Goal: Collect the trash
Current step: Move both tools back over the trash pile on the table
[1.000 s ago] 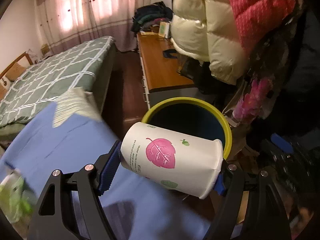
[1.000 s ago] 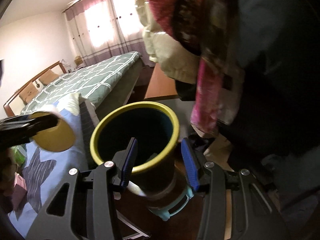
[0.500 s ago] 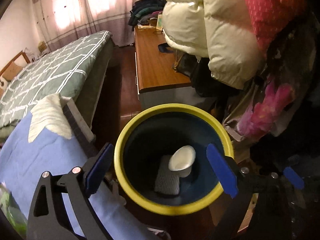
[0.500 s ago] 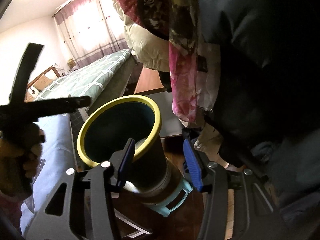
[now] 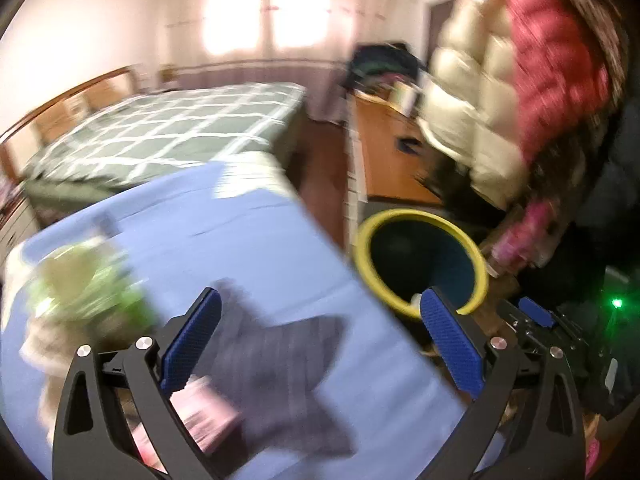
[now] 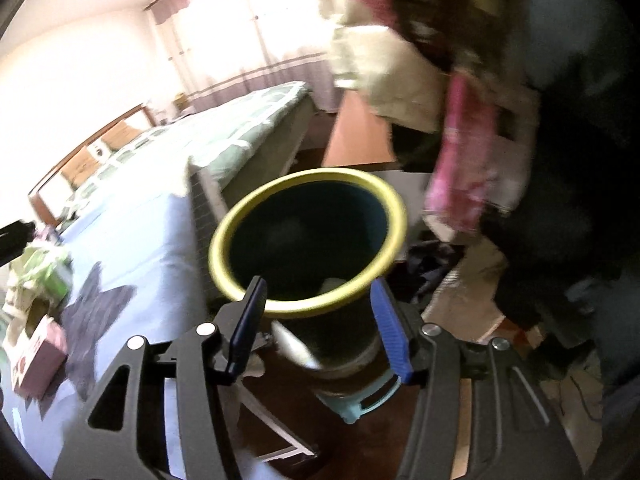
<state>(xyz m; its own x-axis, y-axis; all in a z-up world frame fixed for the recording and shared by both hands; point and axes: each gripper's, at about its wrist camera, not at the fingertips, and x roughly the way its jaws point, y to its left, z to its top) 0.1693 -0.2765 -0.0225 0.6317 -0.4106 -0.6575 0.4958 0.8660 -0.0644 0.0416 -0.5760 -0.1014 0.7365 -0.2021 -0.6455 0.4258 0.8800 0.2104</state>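
Observation:
A dark bin with a yellow rim (image 6: 308, 312) stands beside the blue-clothed table (image 5: 260, 248). A pale cup (image 6: 332, 284) lies inside it. My right gripper (image 6: 320, 284) looks down on the bin with its jaws opening. The bin's body shows in the gap between them, and I see no pad pressing on it. My left gripper (image 5: 320, 296) hangs over the table with its jaws opening wide and nothing between them. The bin (image 5: 420, 264) is just right of its right finger. A crumpled green packet (image 5: 84, 280) and a pink box (image 5: 204, 412) lie on the cloth to the left.
Puffy coats (image 5: 500, 100) hang close above the bin. A wooden cabinet (image 5: 384, 160) and a checked green bed (image 5: 168, 136) stand behind. Cardboard and clutter (image 6: 472, 288) lie on the dark floor to the right of the bin. The picture is blurred by motion.
The left gripper let the leaf-printed paper cup fall into the bin, opened wide and swung left over the table. The right gripper's jaws spread slightly, and the bin looks larger and more central.

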